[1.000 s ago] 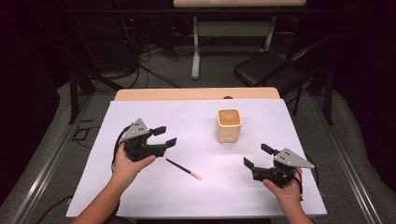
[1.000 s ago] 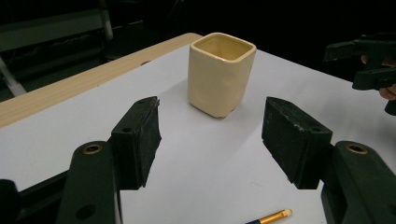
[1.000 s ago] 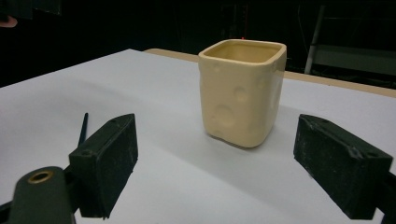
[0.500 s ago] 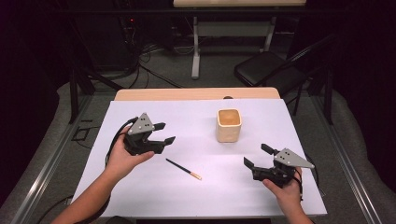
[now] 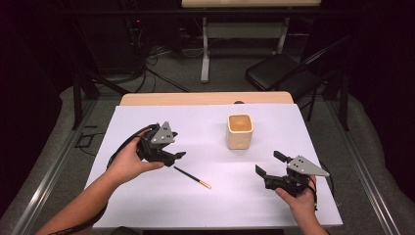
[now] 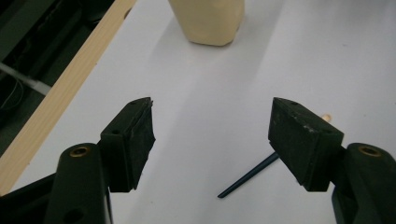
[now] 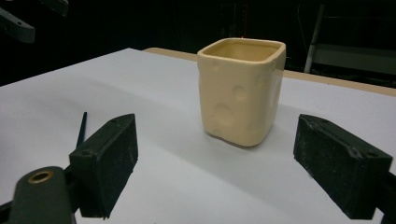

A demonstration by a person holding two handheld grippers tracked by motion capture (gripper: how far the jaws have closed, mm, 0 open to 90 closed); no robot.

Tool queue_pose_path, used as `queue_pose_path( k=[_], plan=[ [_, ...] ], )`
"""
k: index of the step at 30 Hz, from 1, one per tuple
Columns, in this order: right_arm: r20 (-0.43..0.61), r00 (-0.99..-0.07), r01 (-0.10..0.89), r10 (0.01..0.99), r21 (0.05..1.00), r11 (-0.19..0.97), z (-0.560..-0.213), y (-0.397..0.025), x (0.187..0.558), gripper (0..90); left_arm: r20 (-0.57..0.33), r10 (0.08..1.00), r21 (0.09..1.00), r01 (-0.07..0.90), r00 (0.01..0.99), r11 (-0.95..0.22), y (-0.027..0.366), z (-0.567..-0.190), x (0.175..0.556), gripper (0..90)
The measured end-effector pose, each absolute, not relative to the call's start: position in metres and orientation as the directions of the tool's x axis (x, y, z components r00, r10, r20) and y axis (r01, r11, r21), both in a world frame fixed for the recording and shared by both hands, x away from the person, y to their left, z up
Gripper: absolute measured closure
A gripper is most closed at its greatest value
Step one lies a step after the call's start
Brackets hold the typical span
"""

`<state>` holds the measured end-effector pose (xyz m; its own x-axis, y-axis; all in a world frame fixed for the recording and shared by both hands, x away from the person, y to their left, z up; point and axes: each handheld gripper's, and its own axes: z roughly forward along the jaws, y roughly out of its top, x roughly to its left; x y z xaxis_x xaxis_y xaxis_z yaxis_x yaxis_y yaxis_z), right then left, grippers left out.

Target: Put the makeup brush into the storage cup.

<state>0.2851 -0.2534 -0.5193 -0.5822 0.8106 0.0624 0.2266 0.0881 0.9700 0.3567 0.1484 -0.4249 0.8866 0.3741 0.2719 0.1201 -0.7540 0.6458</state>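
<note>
Swung the left tongs (image 5: 172, 147) down over the dark end of the stick (image 5: 192, 176) lying on the white surface (image 5: 147, 205), spread and empty (right tongs (image 5: 268, 164) likewise spread, parked short of the cup (image 5: 240, 131)), apparently lining up a pickup.

You have one dark stick (image 5: 192, 177) and one cream cup (image 5: 240, 131) before you. You hold two grippers.

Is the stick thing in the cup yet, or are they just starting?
Just starting. The stick lies flat on the white table, apart from the empty cup. The left gripper hovers open beside it; the right gripper waits open. Grabbing and any placing remain.
</note>
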Motion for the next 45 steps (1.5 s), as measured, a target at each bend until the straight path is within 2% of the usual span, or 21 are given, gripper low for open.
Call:
queue_pose_path(
  k=[7, 10, 21, 45],
  plan=[
    [0.064, -0.585, 0.225, 0.809, 0.971, 0.086, -0.520, -0.252, 0.285, 13.4, 0.264, 0.301, 0.541, 0.118, 0.916, -0.832, 0.137, -0.428, 0.358, 28.7],
    [0.064, -0.585, 0.224, 0.809, 0.971, 0.085, -0.520, -0.252, 0.285, 13.4, 0.289, 0.264, 0.492, 0.094, 0.920, -0.866, 0.133, -0.431, 0.358, 26.5],
    [0.063, -0.586, 0.225, 0.808, 0.970, 0.087, -0.520, -0.252, 0.285, 13.5, 0.302, 0.179, 0.357, 0.062, 0.936, -0.932, 0.123, -0.436, 0.363, 27.0],
    [0.057, -0.592, 0.227, 0.804, 0.969, 0.099, -0.520, -0.252, 0.285, 14.1, 0.276, 0.026, 0.175, -0.024, 0.961, -0.984, 0.107, -0.443, 0.371, 31.8]
  ],
)
